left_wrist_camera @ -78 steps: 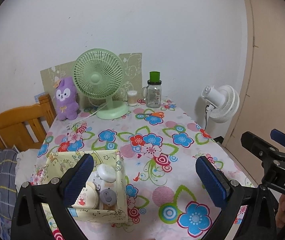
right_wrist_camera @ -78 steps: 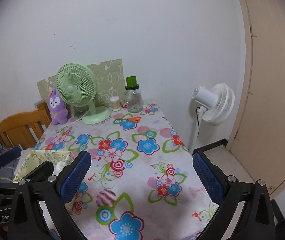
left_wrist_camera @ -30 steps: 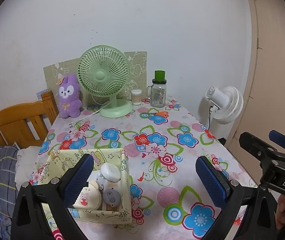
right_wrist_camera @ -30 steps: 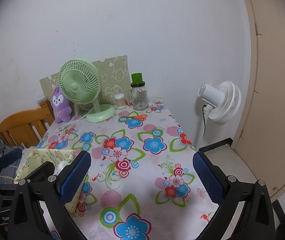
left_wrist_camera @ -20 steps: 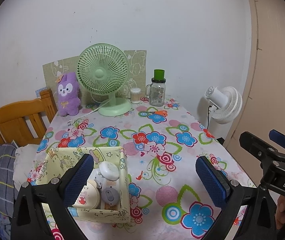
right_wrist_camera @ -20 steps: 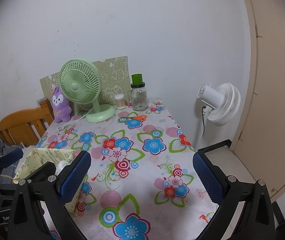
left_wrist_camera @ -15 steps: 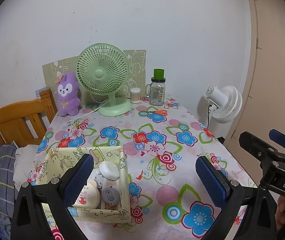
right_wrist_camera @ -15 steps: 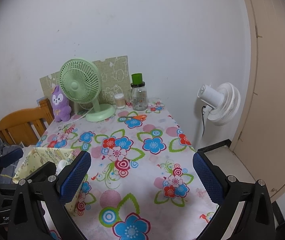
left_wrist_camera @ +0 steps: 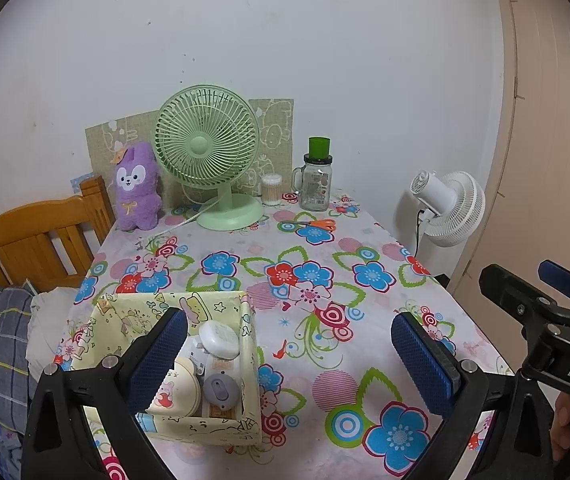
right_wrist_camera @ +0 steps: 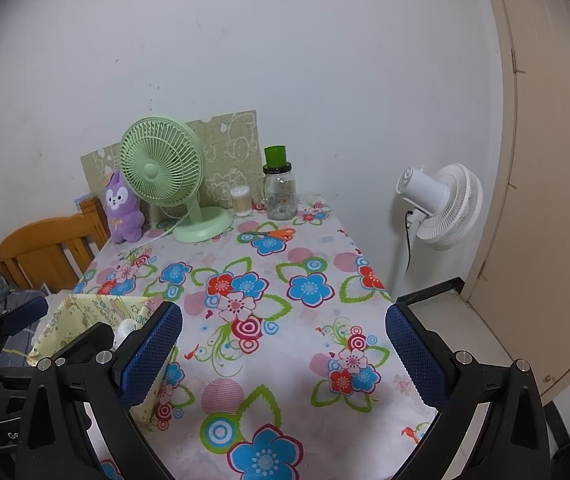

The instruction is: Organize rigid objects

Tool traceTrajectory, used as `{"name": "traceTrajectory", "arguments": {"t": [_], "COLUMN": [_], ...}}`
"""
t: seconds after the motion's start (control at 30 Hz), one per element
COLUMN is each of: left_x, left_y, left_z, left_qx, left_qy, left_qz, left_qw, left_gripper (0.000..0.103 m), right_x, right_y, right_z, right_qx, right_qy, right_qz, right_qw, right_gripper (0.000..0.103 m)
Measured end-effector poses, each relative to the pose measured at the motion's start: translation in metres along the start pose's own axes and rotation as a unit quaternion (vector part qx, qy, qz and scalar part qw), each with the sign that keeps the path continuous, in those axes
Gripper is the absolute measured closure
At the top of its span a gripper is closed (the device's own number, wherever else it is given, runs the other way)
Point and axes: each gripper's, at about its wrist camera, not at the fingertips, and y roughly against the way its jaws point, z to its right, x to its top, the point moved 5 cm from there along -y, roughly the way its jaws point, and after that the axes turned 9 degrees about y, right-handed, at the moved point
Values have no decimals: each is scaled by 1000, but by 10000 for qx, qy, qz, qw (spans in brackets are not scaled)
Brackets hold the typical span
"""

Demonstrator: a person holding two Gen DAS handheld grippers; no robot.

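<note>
Both grippers wide open, hold nothing, hang over near table edge

Box (left_wrist_camera: 245, 360) sits lower left of left view, right under left gripper (left_wrist_camera: 285, 364); small hard things already inside

Scissors (left_wrist_camera: 312, 223) lie far off, upper middle of both views, by jar (left_wrist_camera: 316, 184) and green fan (left_wrist_camera: 209, 152)

Scissors long way runs left to right, orange handles on right end

Right gripper (right_wrist_camera: 283, 360) looks a bit nearer to scissors; left one nearer to box

Guess: scissors next, long reach forward
</note>
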Motion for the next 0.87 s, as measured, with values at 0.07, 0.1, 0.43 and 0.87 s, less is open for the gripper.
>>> {"name": "traceTrajectory", "arguments": {"t": [0.07, 0.1, 0.43, 0.87], "left_x": [0, 0, -1, -3], "left_y": [0, 0, -1, -2], "left_z": [0, 0, -1, 1], "left_qx": [4, 7, 27, 33], "left_qy": [-4, -6, -47, -103], "left_qz": [-3, -12, -9, -42], "left_qw": [10000, 10000, 10000, 9999], "left_gripper": [0, 0, 0, 0], "right_x": [0, 0, 2, 3], "right_y": [0, 0, 2, 4], "right_z": [0, 0, 0, 1], "right_qx": [3, 8, -172, -366], "right_qy": [-3, -3, 143, 262], "right_qz": [0, -2, 144, 237], "right_qw": [10000, 10000, 9996, 9987], "right_gripper": [0, 0, 0, 0]}}
